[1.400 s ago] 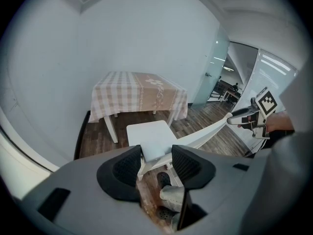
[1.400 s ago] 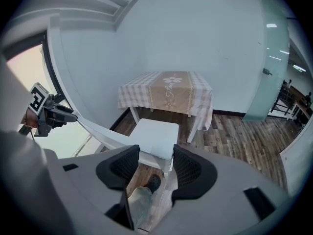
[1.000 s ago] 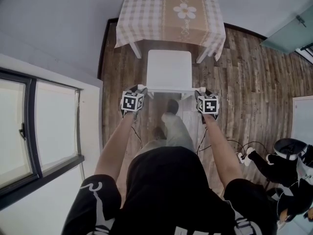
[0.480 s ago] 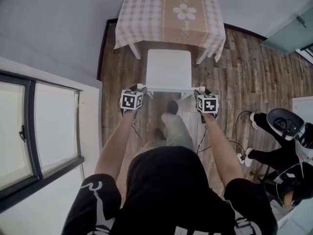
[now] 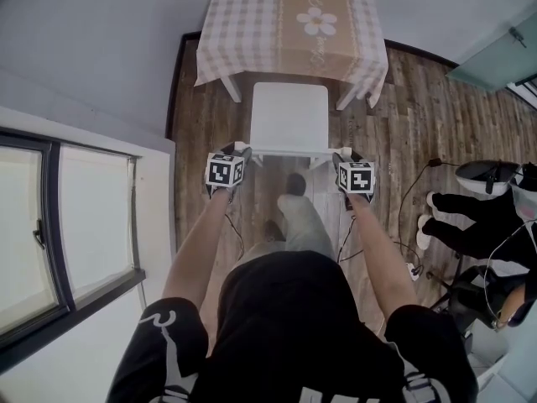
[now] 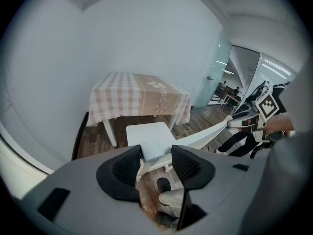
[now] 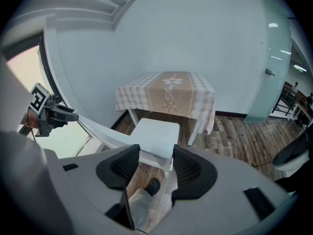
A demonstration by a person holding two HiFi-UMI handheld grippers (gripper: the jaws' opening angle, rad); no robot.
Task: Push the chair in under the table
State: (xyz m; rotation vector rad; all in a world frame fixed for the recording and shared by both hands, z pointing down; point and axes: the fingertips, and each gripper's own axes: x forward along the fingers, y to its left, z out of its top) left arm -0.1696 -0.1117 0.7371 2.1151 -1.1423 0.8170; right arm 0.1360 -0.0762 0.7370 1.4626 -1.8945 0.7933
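A white chair (image 5: 289, 116) stands on the wood floor, its seat front just at the edge of the table (image 5: 243, 23), which wears a checked cloth with a flower runner. My left gripper (image 5: 239, 152) is shut on the left end of the chair's top back rail (image 6: 195, 140), and my right gripper (image 5: 340, 159) is shut on the right end. In the left gripper view the rail runs between the pads (image 6: 128, 166) of my left gripper (image 6: 155, 163). The right gripper view has the rail's other end between the jaws of my right gripper (image 7: 154, 163), with the seat (image 7: 156, 136) and table (image 7: 166, 94) beyond.
A wall with a window (image 5: 67, 225) runs along the left. A person in black (image 5: 478, 225) sits at the right, with cables (image 5: 411, 259) on the floor nearby. A glass door (image 5: 503, 57) is at the far right. My own shoe (image 5: 295, 183) is behind the chair.
Both grippers and the chair have edged slightly toward the table. The person at the right has shifted their legs.
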